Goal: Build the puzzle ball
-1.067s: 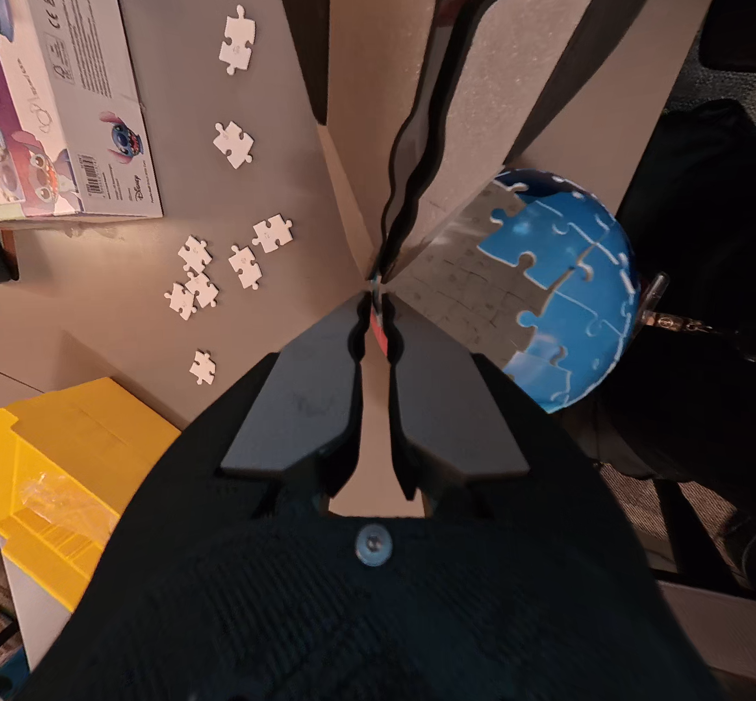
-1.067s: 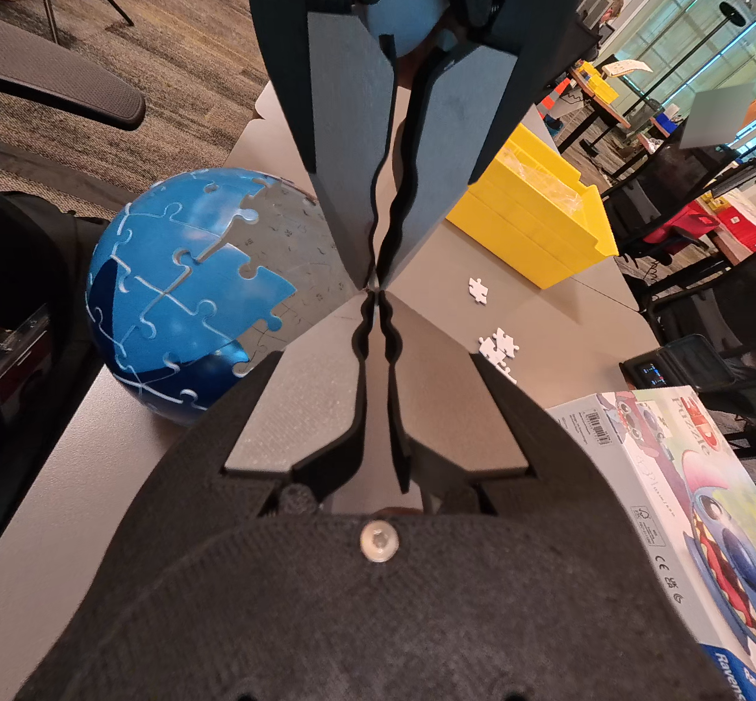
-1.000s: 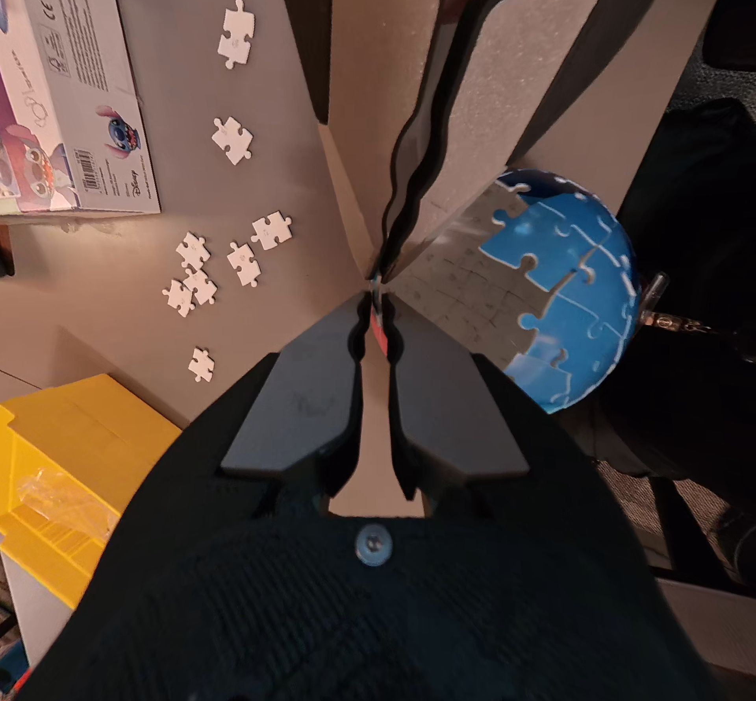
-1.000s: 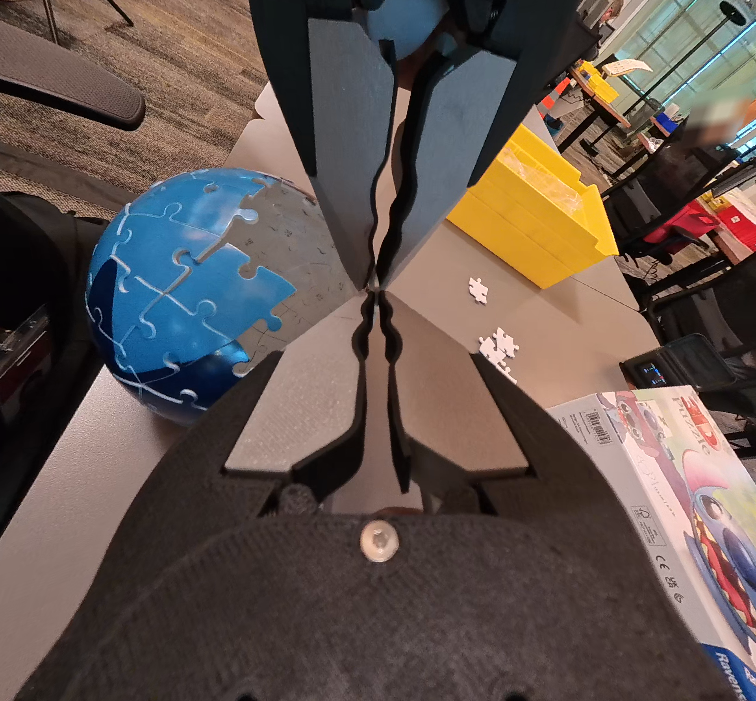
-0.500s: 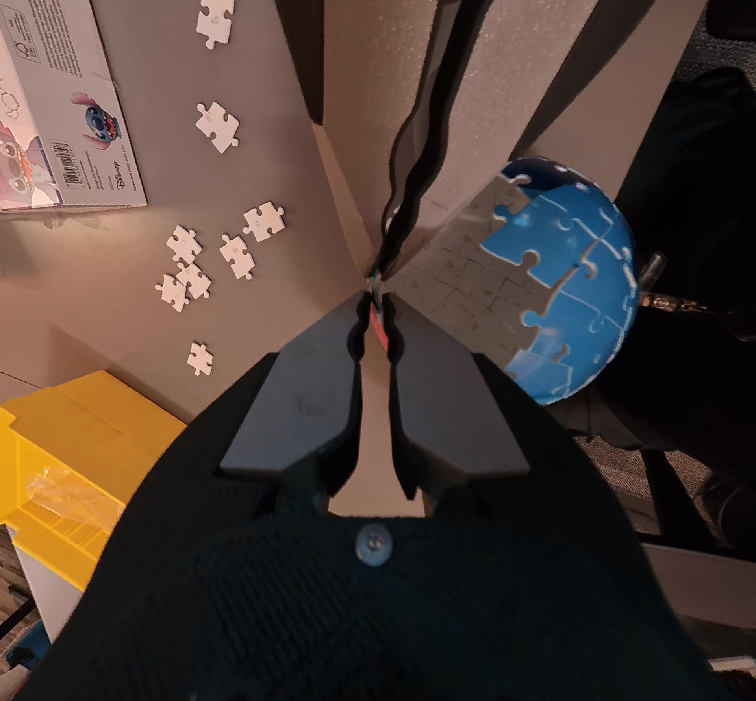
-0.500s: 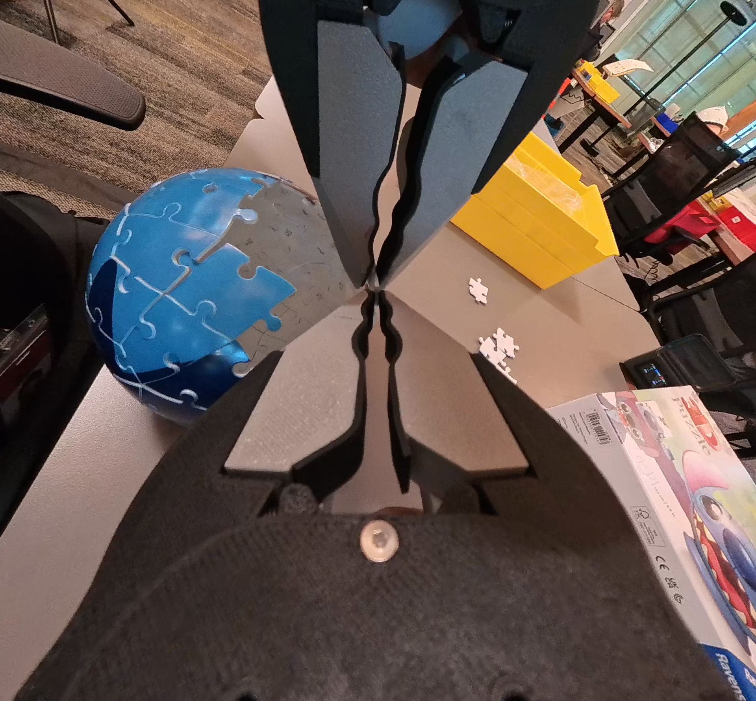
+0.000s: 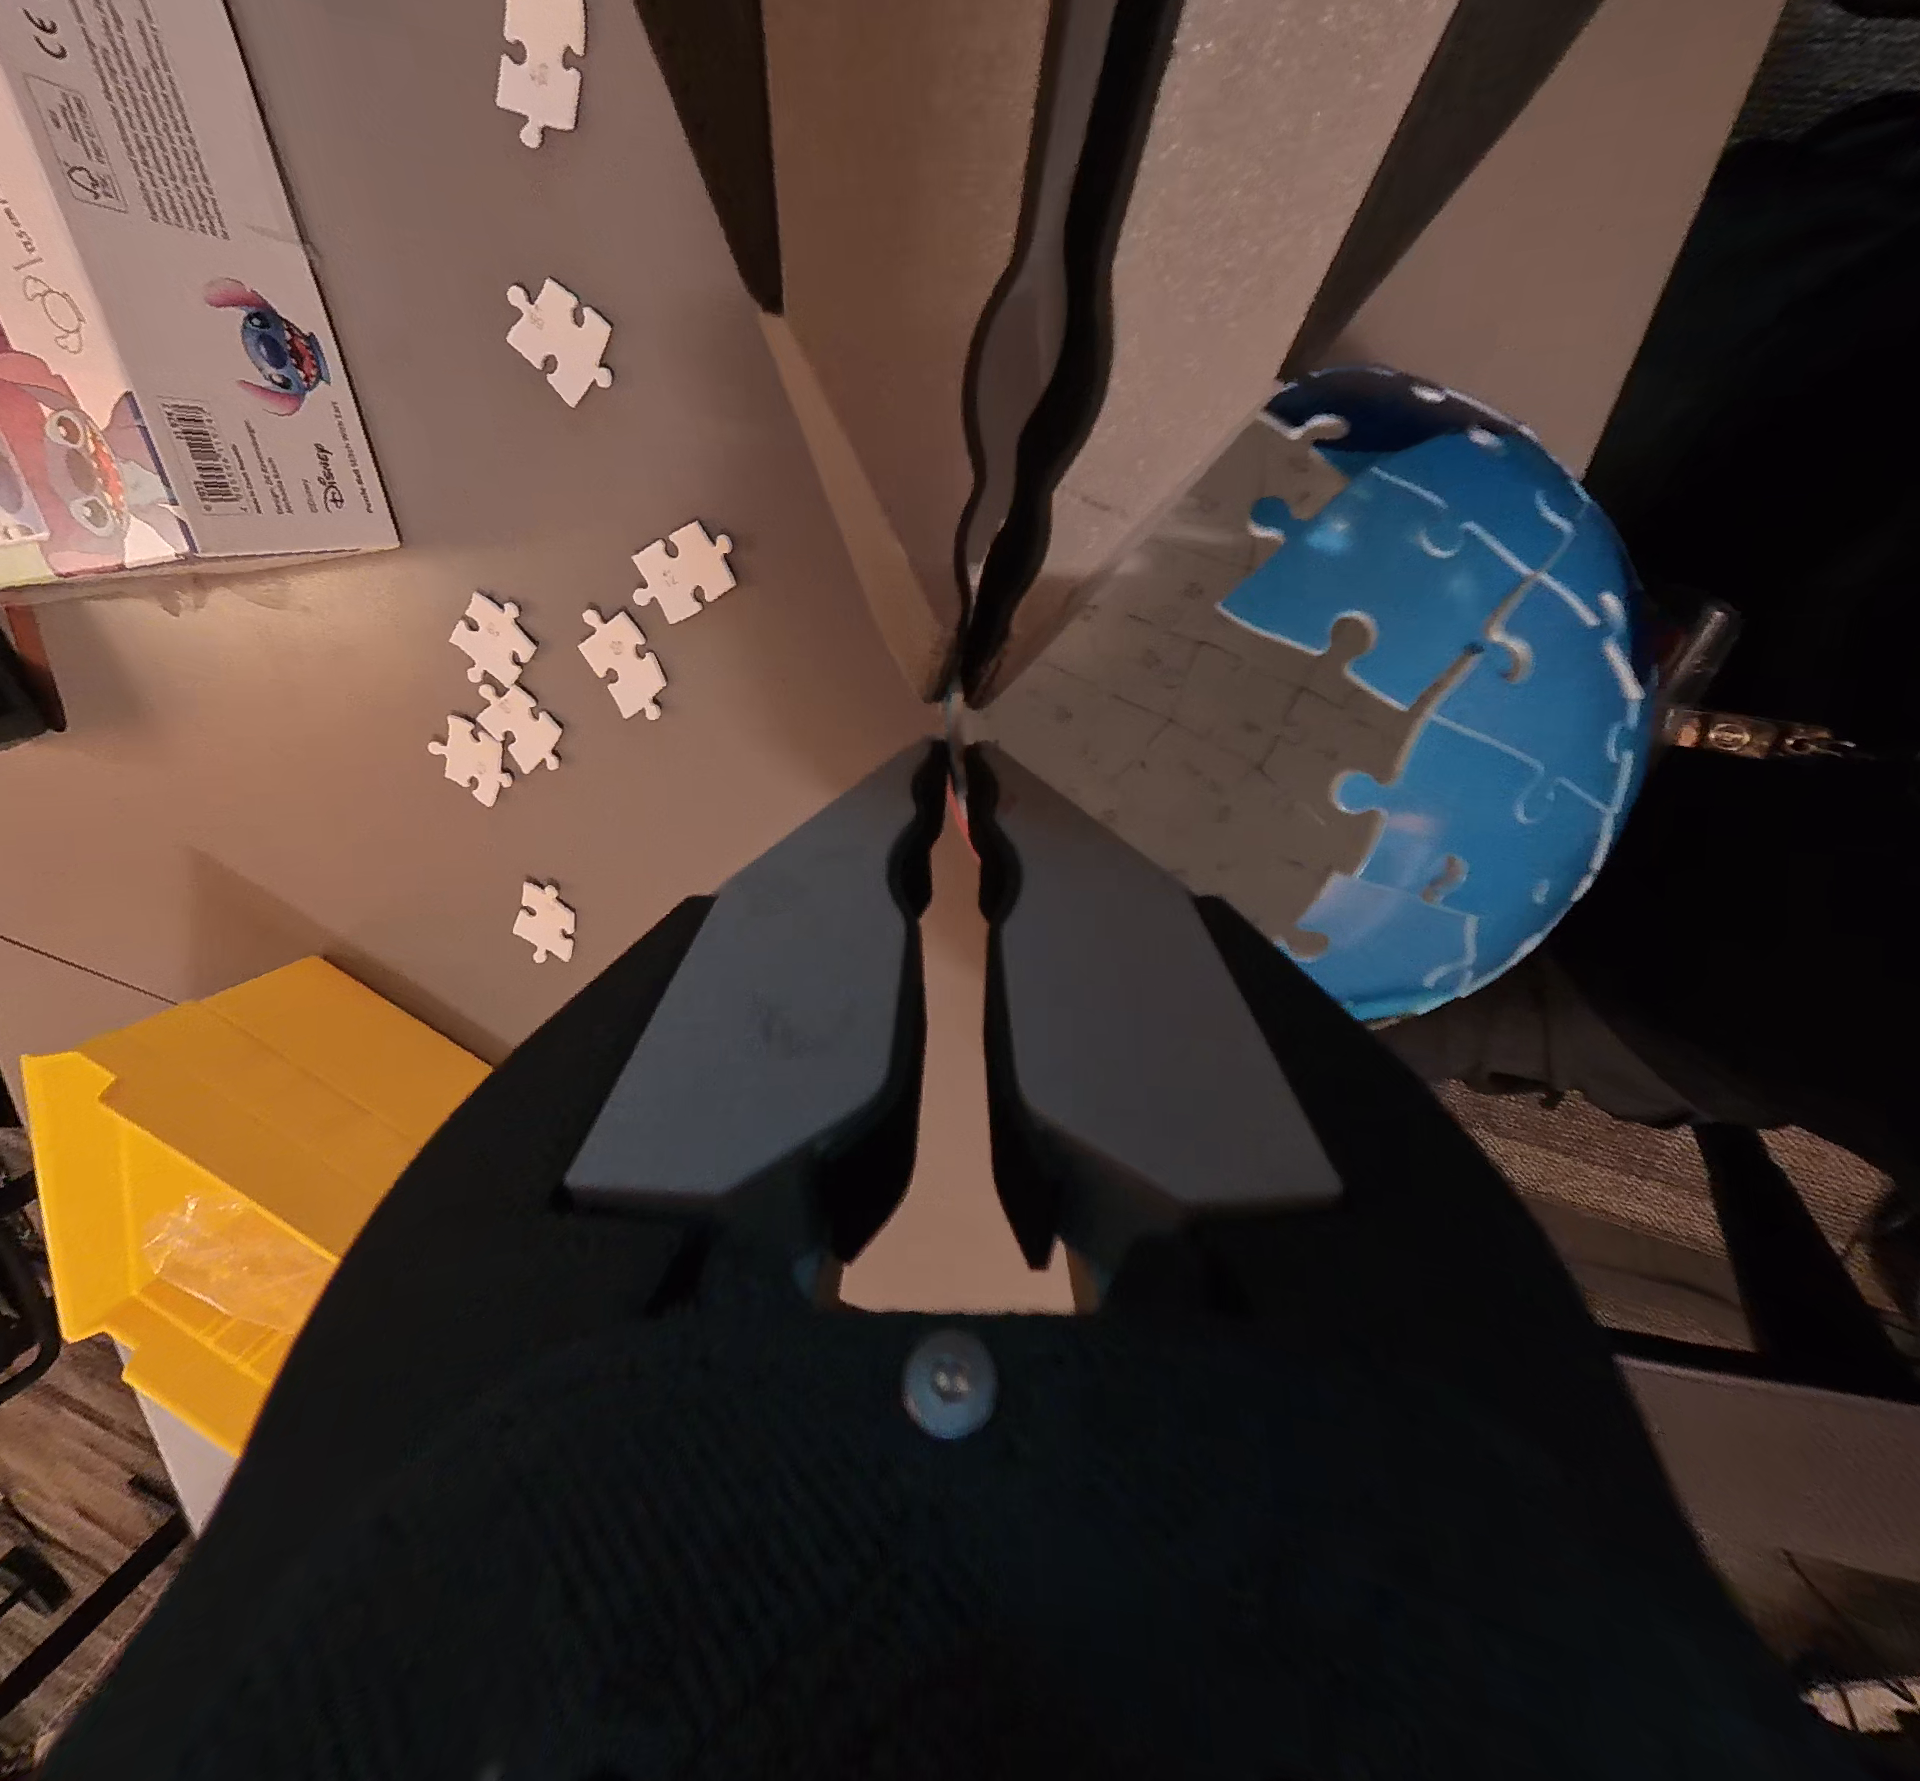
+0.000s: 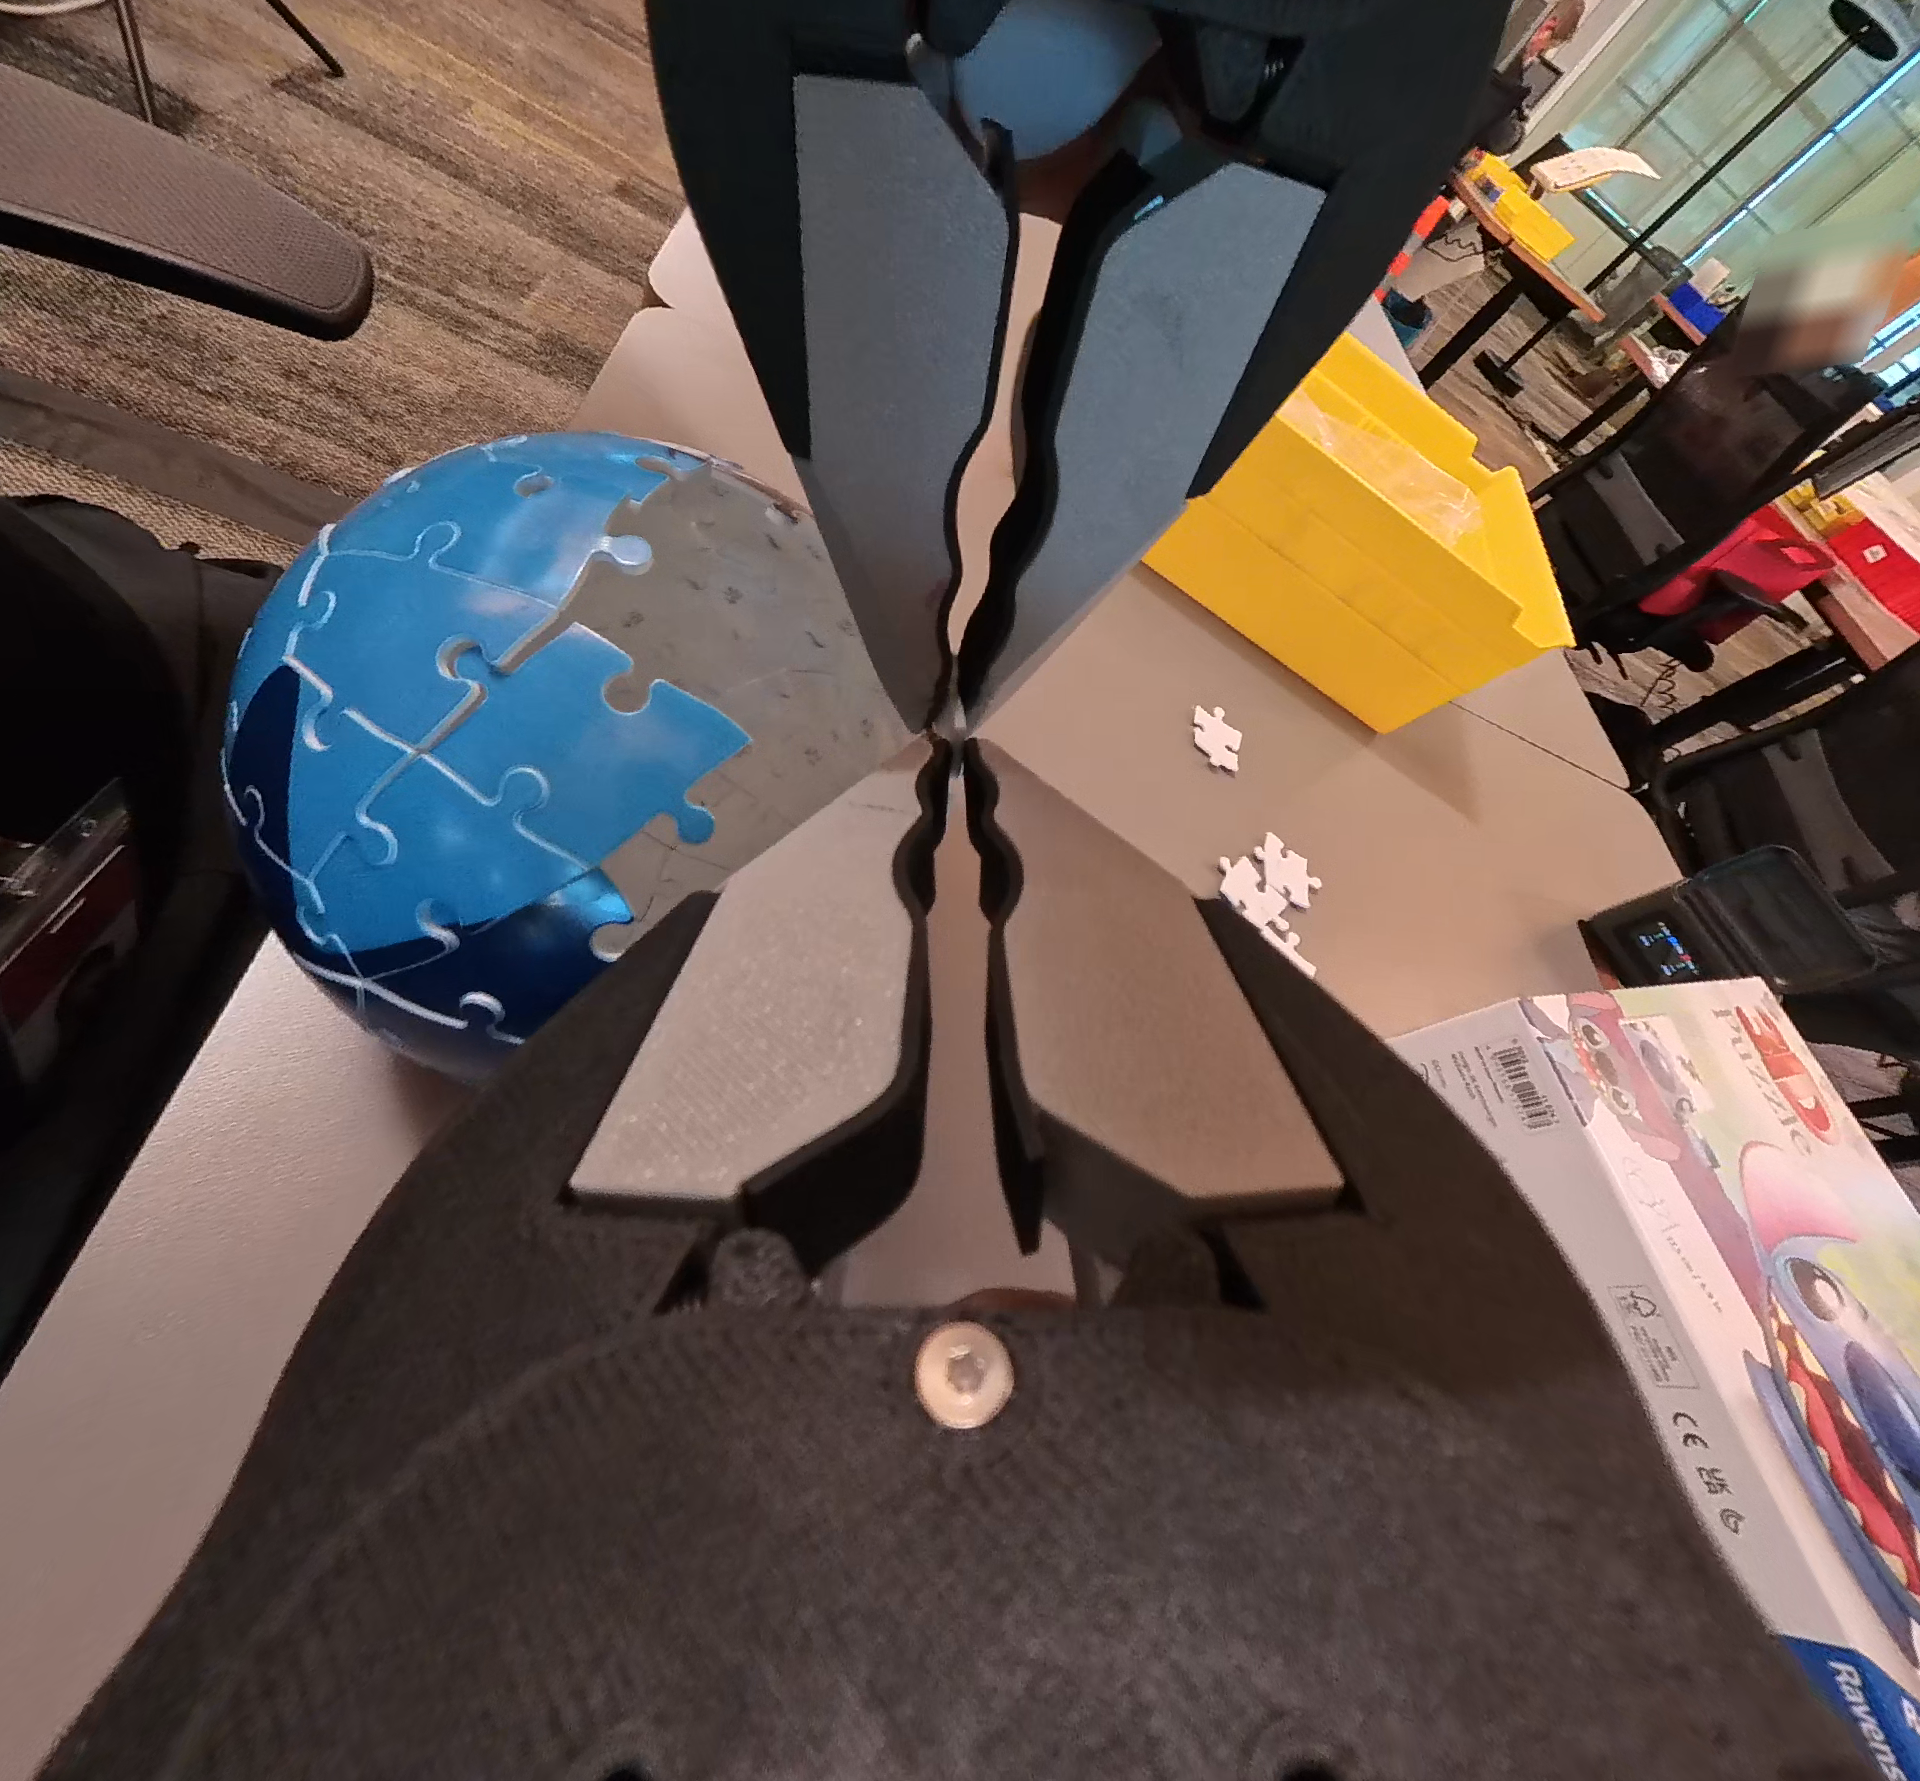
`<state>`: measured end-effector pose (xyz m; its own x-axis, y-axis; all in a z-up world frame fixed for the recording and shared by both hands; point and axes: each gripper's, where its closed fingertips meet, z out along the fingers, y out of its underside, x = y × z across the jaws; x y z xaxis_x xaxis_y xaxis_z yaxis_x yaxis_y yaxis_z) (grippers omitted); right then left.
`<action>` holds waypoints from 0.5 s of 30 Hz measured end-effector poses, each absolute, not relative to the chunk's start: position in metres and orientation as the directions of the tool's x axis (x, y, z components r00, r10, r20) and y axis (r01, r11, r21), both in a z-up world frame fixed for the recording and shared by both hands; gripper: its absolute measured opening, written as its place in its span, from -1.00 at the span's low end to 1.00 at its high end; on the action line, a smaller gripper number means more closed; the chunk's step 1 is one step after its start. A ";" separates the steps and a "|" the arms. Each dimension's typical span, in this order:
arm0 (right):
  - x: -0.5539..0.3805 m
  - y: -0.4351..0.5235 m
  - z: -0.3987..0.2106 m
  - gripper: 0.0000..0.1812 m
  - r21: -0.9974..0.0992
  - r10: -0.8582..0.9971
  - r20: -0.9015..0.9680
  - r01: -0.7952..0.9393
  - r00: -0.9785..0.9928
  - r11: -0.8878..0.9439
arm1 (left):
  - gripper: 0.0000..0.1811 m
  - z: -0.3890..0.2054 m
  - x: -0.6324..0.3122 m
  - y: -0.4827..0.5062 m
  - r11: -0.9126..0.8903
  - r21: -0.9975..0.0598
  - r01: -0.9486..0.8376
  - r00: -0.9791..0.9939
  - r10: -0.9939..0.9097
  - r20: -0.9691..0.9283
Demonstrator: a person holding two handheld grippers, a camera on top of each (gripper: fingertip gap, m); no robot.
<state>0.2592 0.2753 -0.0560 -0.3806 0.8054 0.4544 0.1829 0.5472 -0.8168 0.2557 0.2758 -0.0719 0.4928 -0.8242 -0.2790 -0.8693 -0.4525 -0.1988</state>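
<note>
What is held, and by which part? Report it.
A puzzle piece, edge-on, is pinched between the tips of the left gripper; the right gripper, tip to tip with it, seems to pinch the opposite edge.

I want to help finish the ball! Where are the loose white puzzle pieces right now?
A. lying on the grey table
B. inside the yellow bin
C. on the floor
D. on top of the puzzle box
A: the loose white pieces lie spread on the bare grey table, between the puzzle box and the yellow bin, none in or on either.
</note>
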 end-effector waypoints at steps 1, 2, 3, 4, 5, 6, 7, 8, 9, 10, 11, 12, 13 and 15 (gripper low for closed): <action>0.259 0.275 -0.056 -1.00 -0.816 0.805 0.455 0.183 -0.381 0.548 | -0.99 -0.072 0.256 0.276 -0.451 -0.198 -0.870 0.491 -0.825 -0.280; 0.259 0.275 -0.056 -1.00 -0.816 0.805 0.456 0.183 -0.380 0.549 | -0.99 -0.072 0.256 0.276 -0.449 -0.198 -0.871 0.489 -0.825 -0.282; 0.259 0.275 -0.056 -1.00 -0.815 0.804 0.458 0.183 -0.379 0.550 | -0.99 -0.072 0.256 0.276 -0.445 -0.197 -0.874 0.485 -0.826 -0.286; 0.259 0.276 -0.056 -1.00 -0.814 0.803 0.460 0.183 -0.378 0.552 | -0.99 -0.072 0.255 0.276 -0.438 -0.195 -0.877 0.479 -0.827 -0.295; 0.259 0.276 -0.056 -1.00 -0.813 0.803 0.461 0.184 -0.378 0.553 | -0.99 -0.072 0.256 0.277 -0.432 -0.194 -0.881 0.472 -0.827 -0.305; 0.260 0.276 -0.056 -1.00 -0.811 0.802 0.462 0.185 -0.379 0.555 | -0.99 -0.072 0.256 0.277 -0.426 -0.193 -0.884 0.467 -0.826 -0.315; 0.261 0.276 -0.057 -1.00 -0.811 0.802 0.461 0.187 -0.381 0.555 | -0.99 -0.072 0.256 0.277 -0.422 -0.189 -0.887 0.462 -0.825 -0.325; 0.262 0.277 -0.057 -1.00 -0.811 0.803 0.456 0.194 -0.383 0.552 | -0.99 -0.072 0.256 0.277 -0.418 -0.186 -0.889 0.457 -0.824 -0.334; 0.263 0.279 -0.059 -0.97 -0.813 0.809 0.446 0.206 -0.382 0.545 | -0.99 -0.072 0.256 0.277 -0.415 -0.187 -0.891 0.455 -0.823 -0.340; 0.264 0.281 -0.059 -0.91 -0.821 0.819 0.428 0.216 -0.381 0.529 | -1.00 -0.072 0.257 0.277 -0.414 -0.192 -0.890 0.456 -0.822 -0.341; 0.265 0.281 -0.058 -0.88 -0.835 0.830 0.401 0.219 -0.387 0.505 | -1.00 -0.072 0.257 0.277 -0.415 -0.191 -0.890 0.457 -0.821 -0.343; 0.267 0.280 -0.057 -0.88 -0.850 0.839 0.368 0.221 -0.400 0.479 | -0.99 -0.072 0.256 0.277 -0.415 -0.189 -0.890 0.456 -0.820 -0.347; 0.268 0.280 -0.056 -0.86 -0.864 0.846 0.338 0.221 -0.411 0.452 | -1.00 -0.072 0.256 0.277 -0.416 -0.189 -0.889 0.457 -0.817 -0.351; 0.270 0.282 -0.053 -0.85 -0.885 0.863 0.294 0.224 -0.411 0.408 | -1.00 -0.072 0.256 0.278 -0.417 -0.193 -0.888 0.460 -0.812 -0.360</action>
